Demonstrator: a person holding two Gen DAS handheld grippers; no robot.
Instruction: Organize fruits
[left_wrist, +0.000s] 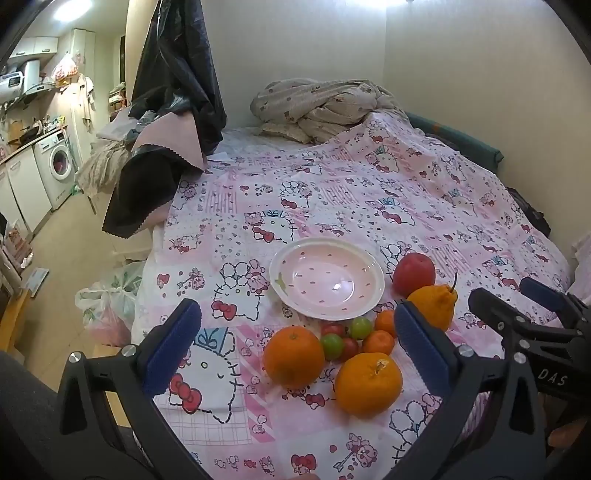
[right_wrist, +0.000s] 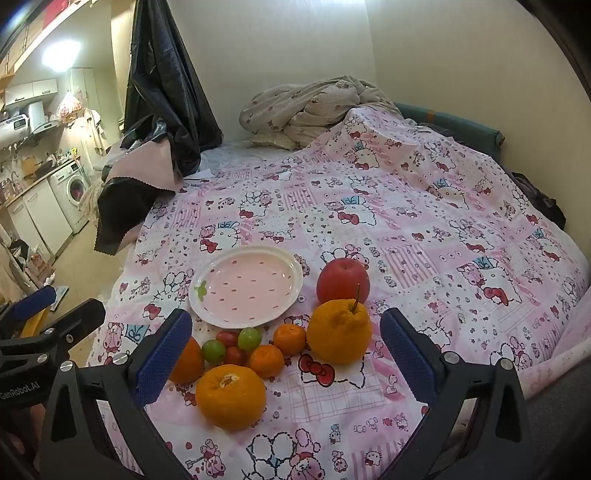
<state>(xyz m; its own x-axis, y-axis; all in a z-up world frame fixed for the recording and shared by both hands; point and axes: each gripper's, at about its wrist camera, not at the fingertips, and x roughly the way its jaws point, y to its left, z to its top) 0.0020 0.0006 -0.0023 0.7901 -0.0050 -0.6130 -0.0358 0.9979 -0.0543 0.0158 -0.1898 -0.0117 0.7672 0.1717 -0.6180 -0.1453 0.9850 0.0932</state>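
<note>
An empty pink plate (left_wrist: 327, 278) (right_wrist: 245, 286) sits on the Hello Kitty cloth. In front of it lie two big oranges (left_wrist: 293, 356) (left_wrist: 368, 384) (right_wrist: 231, 396), two small tangerines (left_wrist: 378, 341) (right_wrist: 266, 360), green grapes (left_wrist: 331, 346) (right_wrist: 213, 350) and small red tomatoes (left_wrist: 349, 347) (right_wrist: 233, 355). A bumpy stemmed orange (left_wrist: 434, 304) (right_wrist: 339, 330) and a red apple (left_wrist: 413, 273) (right_wrist: 342, 280) stand to the right. My left gripper (left_wrist: 297, 354) is open, above the near fruit. My right gripper (right_wrist: 286, 354) is open, above the fruit pile. Both are empty.
A crumpled blanket (left_wrist: 317, 107) lies at the far end of the bed. A black garment (left_wrist: 173, 85) hangs at the back left. Plastic bags (left_wrist: 107, 302) sit on the floor left of the bed. The wall runs along the right side.
</note>
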